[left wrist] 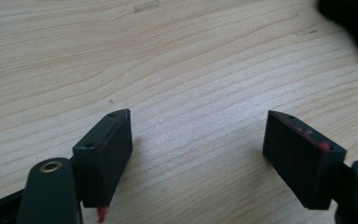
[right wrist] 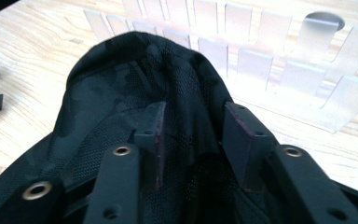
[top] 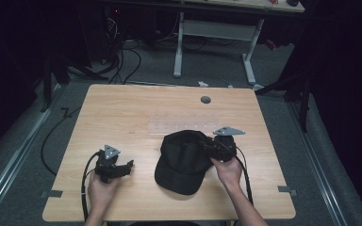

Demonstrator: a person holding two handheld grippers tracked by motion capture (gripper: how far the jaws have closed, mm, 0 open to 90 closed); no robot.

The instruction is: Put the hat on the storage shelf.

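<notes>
Fabric of the black cap's (top: 183, 162) crown sits bunched between the jaws of the right gripper (right wrist: 193, 140), which are partly closed around a fold, probably to lift or reshape it; whether they pinch firmly I cannot tell. The cap lies near the desk's (top: 122, 108) front edge, brim toward the person, its crown mesh-textured and slumped. Left gripper (left wrist: 198, 154) rests beside it, jaws apart and empty.

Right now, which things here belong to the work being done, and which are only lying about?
In use:
- black fabric baseball cap
- right tool, jaws around a fold of the cap
- left tool, open over the light wooden table

Lying about:
- clear plastic strips on the table
- round grey cable hole
</notes>
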